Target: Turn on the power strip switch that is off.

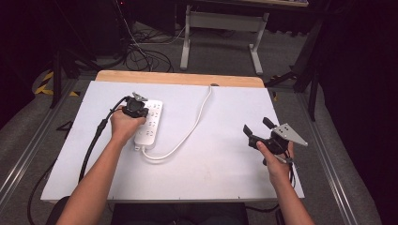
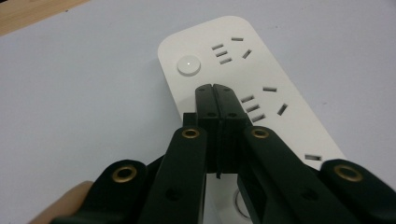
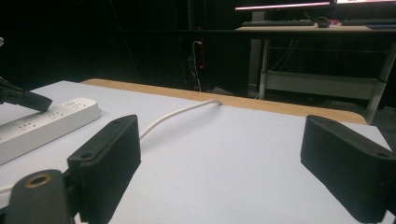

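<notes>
The power strip (image 1: 149, 123) lies flat on the left part of the white table (image 1: 225, 159), with its long side running from near to far. Its round button (image 2: 188, 65) is at the far end, and its white cord (image 1: 187, 133) loops out from the near end and runs off toward the far edge of the table. The left tongs (image 1: 136, 104) are right on top of the strip, pointing at the far end. Their jaws are pressed tight together with nothing between them. The tips sit over the strip's face, just short of the button, and I cannot tell if they touch it. So the button is a little farther ahead of the tips and slightly to the left in the left gripper view. The right tongs (image 1: 257, 127) are held up over the right side of the table, well apart from the strip, jaws spread wide and holding nothing. The left hand (image 1: 124, 125) is much nearer, so my guess is it pushes forward to press the button.
</notes>
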Demonstrator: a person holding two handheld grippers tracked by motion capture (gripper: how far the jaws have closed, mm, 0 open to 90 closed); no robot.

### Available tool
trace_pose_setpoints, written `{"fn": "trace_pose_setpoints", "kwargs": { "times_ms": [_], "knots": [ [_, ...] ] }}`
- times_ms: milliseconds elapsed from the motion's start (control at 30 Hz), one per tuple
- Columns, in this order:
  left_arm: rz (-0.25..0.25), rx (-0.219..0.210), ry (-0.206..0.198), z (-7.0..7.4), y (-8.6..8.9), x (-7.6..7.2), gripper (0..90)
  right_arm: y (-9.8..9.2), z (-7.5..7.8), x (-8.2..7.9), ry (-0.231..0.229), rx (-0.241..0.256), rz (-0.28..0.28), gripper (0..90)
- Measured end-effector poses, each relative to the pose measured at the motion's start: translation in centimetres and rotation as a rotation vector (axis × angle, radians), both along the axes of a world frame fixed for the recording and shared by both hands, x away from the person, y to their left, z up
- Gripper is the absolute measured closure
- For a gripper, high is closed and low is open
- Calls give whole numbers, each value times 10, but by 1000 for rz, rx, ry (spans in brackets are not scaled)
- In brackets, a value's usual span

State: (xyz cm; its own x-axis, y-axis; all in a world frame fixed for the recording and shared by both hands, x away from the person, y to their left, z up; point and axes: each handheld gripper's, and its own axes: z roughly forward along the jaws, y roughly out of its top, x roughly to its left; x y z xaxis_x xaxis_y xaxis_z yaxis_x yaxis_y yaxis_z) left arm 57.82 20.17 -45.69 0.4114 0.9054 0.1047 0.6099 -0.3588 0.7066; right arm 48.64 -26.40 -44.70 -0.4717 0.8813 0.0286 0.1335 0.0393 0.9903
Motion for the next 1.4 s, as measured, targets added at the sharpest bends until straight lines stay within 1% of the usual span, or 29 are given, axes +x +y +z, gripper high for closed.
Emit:
{"fn": "trace_pose_setpoints", "kwargs": {
  "times_ms": [100,200,233,433,467,533,567,600,633,700,733,767,833,867,933,967,1133,1333,1400],
  "knots": [
    [5,1,1,0,0,0,900,1,0,-1,-5,-8,4,128],
    [19,29,-18,-2,-2,2,900,1,1,-1,-6,-7,6,128],
    [26,15,-15,-2,-1,2,900,1,1,-2,-5,-8,6,128],
    [15,-10,-2,-2,1,3,900,0,1,-1,-4,-5,7,128],
    [16,-27,5,-2,1,3,900,0,1,-1,-4,-6,5,128],
    [17,-29,3,-3,1,3,900,0,1,-1,-4,-6,5,128],
    [15,-13,-8,-4,-2,3,900,0,1,-1,-5,-6,7,128],
    [20,-22,-7,-4,-2,3,900,0,1,-1,-5,-6,6,128],
    [20,-22,-7,-4,-2,3,900,0,1,-1,-5,-6,6,128],
    [25,-46,10,-4,0,4,900,1,1,-2,-5,-7,5,128],
    [22,-46,13,-4,1,4,900,1,1,-2,-5,0,5,128],
    [25,-43,12,-4,0,4,900,1,2,-2,-9,-3,3,128],
    [26,-22,12,-3,-3,4,900,0,2,-3,-13,-4,3,128],
    [26,-20,10,-3,-2,5,900,-1,3,-3,-13,-2,2,128],
    [30,-34,22,-3,-2,5,900,-1,3,-4,-11,1,0,128],
    [30,-34,22,-3,-2,5,900,-1,3,-4,-11,7,0,128],
    [31,-31,20,-3,-2,4,900,-1,3,-4,-9,3,0,128],
    [33,-48,21,-3,0,5,900,0,3,-5,-8,5,-2,128],
    [32,-45,23,-3,-1,5,900,0,4,-6,-11,3,-3,128]
  ]
}}
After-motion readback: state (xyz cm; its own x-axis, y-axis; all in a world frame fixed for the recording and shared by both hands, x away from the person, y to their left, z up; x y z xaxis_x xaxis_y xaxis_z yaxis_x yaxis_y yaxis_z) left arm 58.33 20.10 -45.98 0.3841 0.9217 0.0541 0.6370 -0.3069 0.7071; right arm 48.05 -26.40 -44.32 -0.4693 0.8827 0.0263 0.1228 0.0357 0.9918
